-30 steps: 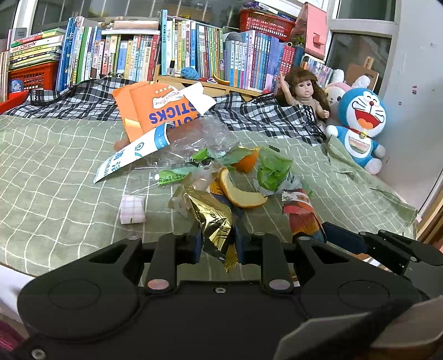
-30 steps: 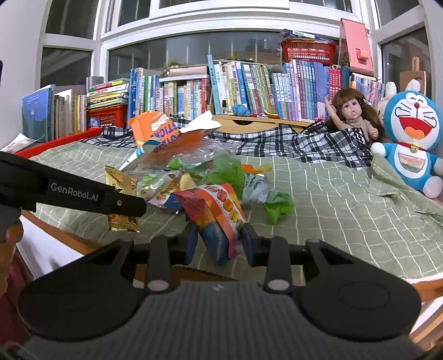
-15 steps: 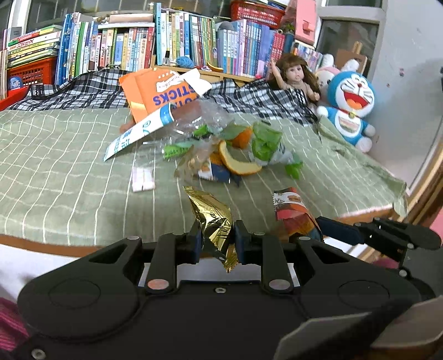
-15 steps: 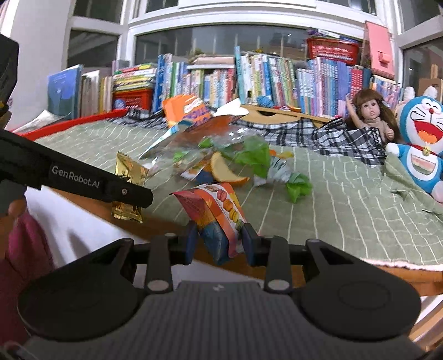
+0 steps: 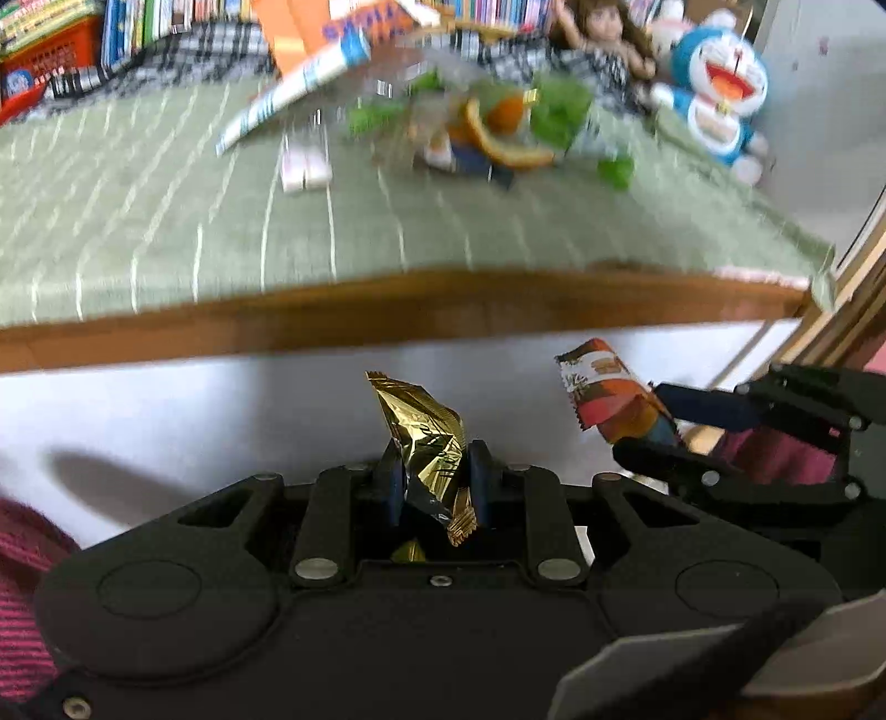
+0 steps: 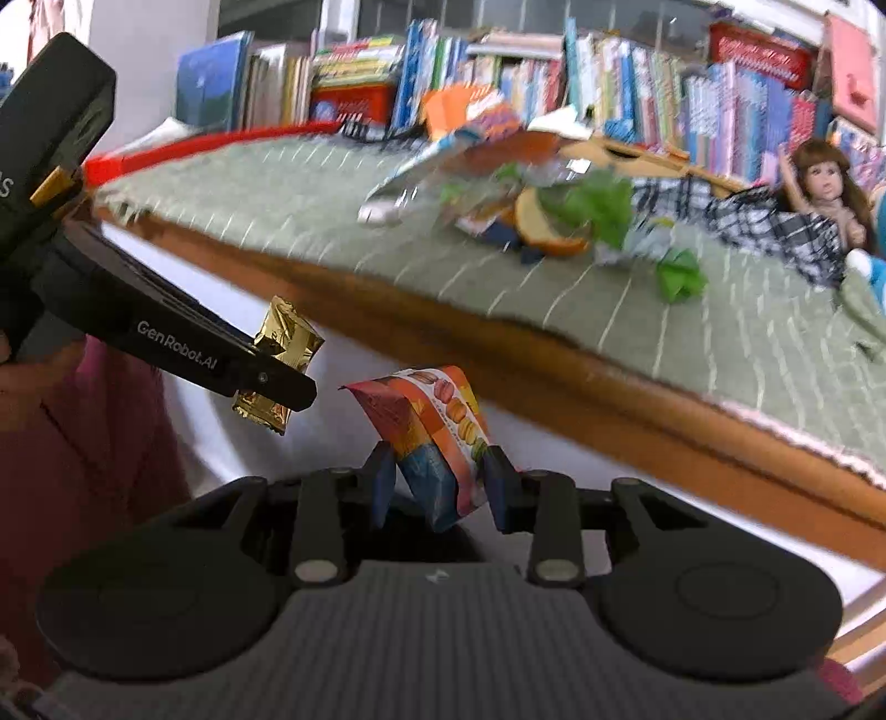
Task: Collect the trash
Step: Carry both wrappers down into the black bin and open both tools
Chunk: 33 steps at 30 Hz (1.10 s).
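My left gripper [image 5: 433, 462] is shut on a crumpled gold foil wrapper [image 5: 426, 426], held below the bed's wooden edge. The same gold foil wrapper [image 6: 282, 346] shows in the right wrist view, pinched in the left gripper [image 6: 277, 376] at the left. My right gripper [image 6: 437, 471] is shut on an orange snack packet [image 6: 437, 426] printed with macarons; that orange snack packet [image 5: 603, 393] appears at the right of the left wrist view. More trash stays on the green bedspread: an orange peel [image 5: 498, 144], green wrappers [image 6: 603, 205], clear plastic and an orange box [image 5: 310, 27].
The bed's wooden rail [image 5: 421, 315] runs across above a white side panel [image 5: 221, 410]. A doll [image 6: 819, 183], a blue plush toy [image 5: 720, 94] and rows of books [image 6: 609, 83] line the back. A dark red sleeve [image 6: 83, 443] is at the left.
Both grippers have drawn back from the bedspread and sunk below the bed's edge, each still holding its wrapper. The views now tilt further down and are blurred.
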Each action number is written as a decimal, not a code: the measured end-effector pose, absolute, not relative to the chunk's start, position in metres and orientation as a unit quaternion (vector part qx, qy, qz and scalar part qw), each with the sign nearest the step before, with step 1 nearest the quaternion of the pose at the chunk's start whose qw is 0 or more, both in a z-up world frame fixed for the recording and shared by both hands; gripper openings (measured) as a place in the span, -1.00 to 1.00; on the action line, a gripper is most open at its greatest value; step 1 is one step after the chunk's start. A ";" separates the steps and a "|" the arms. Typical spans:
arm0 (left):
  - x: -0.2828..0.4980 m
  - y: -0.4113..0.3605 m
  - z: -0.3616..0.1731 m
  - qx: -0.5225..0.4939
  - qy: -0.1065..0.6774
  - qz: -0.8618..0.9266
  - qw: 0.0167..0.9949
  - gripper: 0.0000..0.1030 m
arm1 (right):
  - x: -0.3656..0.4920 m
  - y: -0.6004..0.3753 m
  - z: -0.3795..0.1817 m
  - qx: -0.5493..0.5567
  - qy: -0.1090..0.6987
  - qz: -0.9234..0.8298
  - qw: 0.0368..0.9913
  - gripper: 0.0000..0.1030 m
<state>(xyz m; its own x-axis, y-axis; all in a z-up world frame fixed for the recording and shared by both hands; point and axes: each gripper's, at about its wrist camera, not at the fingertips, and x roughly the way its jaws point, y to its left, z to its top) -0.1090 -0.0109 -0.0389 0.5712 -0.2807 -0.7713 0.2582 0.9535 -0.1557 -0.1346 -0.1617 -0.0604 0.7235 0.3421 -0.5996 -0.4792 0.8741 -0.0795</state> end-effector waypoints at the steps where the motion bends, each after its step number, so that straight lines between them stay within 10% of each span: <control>1: -0.107 -0.011 -0.046 -0.013 0.450 -0.151 0.880 -0.57 | -0.134 -0.161 -0.064 -0.117 0.306 0.226 0.917 -0.22; 23: -0.091 -0.013 -0.106 -0.003 0.528 -0.129 0.839 -0.55 | -0.118 -0.150 -0.099 -0.123 0.368 0.245 0.888 -0.02; 33: -0.094 -0.013 -0.095 0.006 0.512 -0.123 0.850 -0.03 | -0.116 -0.152 -0.097 -0.111 0.366 0.246 0.890 0.31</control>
